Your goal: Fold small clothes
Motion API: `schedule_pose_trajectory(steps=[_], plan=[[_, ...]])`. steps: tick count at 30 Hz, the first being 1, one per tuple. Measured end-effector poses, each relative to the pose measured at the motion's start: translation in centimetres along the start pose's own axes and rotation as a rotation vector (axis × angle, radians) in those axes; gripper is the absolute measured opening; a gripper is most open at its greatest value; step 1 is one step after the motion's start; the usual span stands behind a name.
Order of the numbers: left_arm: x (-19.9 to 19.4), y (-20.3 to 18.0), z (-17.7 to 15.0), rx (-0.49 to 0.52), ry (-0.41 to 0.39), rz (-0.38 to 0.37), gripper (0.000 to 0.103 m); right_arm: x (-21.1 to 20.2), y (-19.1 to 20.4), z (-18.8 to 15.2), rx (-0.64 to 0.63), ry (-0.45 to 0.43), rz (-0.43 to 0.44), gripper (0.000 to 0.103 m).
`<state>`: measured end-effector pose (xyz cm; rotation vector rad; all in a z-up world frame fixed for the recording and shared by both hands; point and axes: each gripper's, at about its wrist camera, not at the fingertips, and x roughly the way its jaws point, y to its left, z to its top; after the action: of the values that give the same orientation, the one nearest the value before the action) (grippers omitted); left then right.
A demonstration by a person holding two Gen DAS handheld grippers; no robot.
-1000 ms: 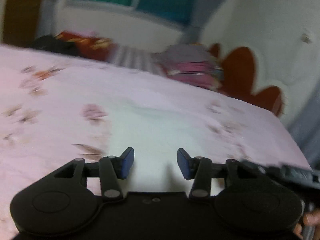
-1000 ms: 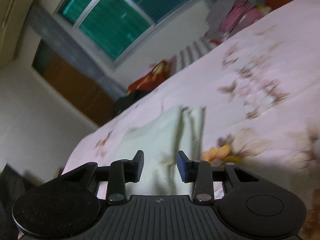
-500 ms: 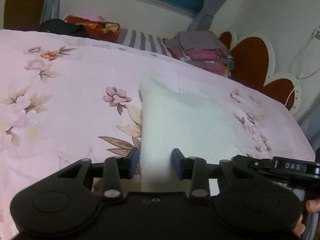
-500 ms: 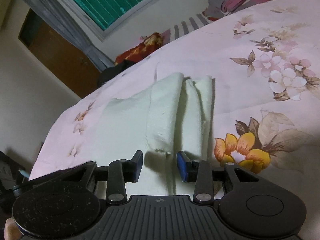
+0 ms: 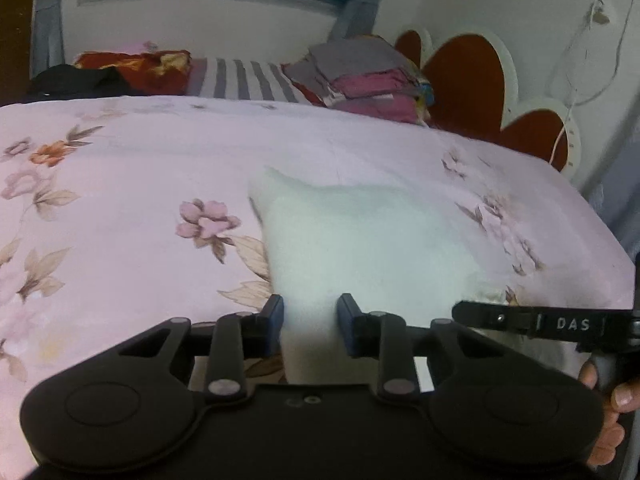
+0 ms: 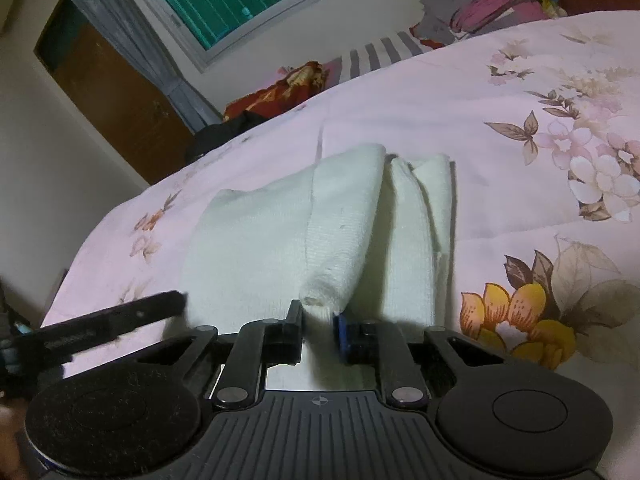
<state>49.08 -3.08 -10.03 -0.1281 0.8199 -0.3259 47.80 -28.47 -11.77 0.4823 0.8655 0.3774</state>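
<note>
A small white knit garment (image 5: 360, 236) lies on the pink floral bedspread (image 5: 120, 184). My left gripper (image 5: 310, 322) has its near edge between the fingers, jaws narrowed around the cloth. In the right wrist view the same garment (image 6: 280, 232) shows partly folded, with ridges running away from me. My right gripper (image 6: 318, 328) is closed on a raised fold at its near edge. The right gripper's finger (image 5: 540, 322) shows in the left view, and the left gripper's finger (image 6: 100, 320) in the right view.
Folded clothes (image 5: 368, 76) are stacked at the far side of the bed beside a striped pillow (image 5: 244, 80) and a red cloth (image 5: 132, 64). A red and white headboard (image 5: 480, 80) stands at the right. A window (image 6: 224, 0) and a brown door (image 6: 108, 92) are beyond.
Both grippers came down to the garment's near edge. Their jaws narrowed onto the cloth, the right one most clearly, and the fold between its fingers now stands up.
</note>
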Motion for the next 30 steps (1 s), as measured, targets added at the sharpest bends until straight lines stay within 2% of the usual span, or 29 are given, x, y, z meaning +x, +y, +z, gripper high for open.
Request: schedule_pose_trajectory(steps=[5,8,9,11,14,20,22,23,26,28,30], plan=[[-1.4,-1.9,0.2,0.038,-0.029,-0.054,0.029,-2.3,0.6,0.0,-0.022,-0.051,0.002,0.01],[-0.1,-4.0,-0.2,0.112,0.026,-0.028,0.029,-5.1,0.3,-0.5,-0.037,-0.085,-0.017,0.01],[0.7,-4.4,-0.6,0.121,0.044,-0.012,0.029,-5.0,-0.2,-0.8,-0.025,-0.07,-0.023,0.01],[1.0,-4.6,-0.8,0.123,0.033,0.002,0.029,-3.4,-1.4,-1.5,-0.013,-0.021,-0.056,0.01],[0.8,-4.0,-0.7,0.109,0.045,-0.014,0.029,-3.2,-2.2,-1.6,0.029,-0.032,-0.031,0.011],[0.2,-3.8,0.2,0.12,0.047,-0.027,0.03,-3.7,-2.2,-1.4,0.009,-0.023,-0.036,0.011],[-0.6,-3.0,1.3,0.095,-0.027,-0.034,0.034,-4.3,-1.8,-0.7,-0.008,-0.008,-0.051,0.014],[-0.6,-2.6,1.9,0.09,-0.043,-0.03,0.034,-5.1,-1.4,-0.3,-0.031,-0.029,-0.079,0.022],[1.2,-1.4,4.2,0.065,-0.052,-0.037,0.034,-6.6,0.3,1.9,-0.135,-0.136,-0.166,0.023],[2.8,-1.3,5.4,0.067,-0.049,-0.057,0.032,-5.3,1.0,3.9,-0.155,-0.144,-0.151,0.023],[4.8,-1.4,6.0,0.076,-0.029,-0.071,0.032,-2.4,1.8,5.4,-0.199,-0.115,-0.148,0.023]])
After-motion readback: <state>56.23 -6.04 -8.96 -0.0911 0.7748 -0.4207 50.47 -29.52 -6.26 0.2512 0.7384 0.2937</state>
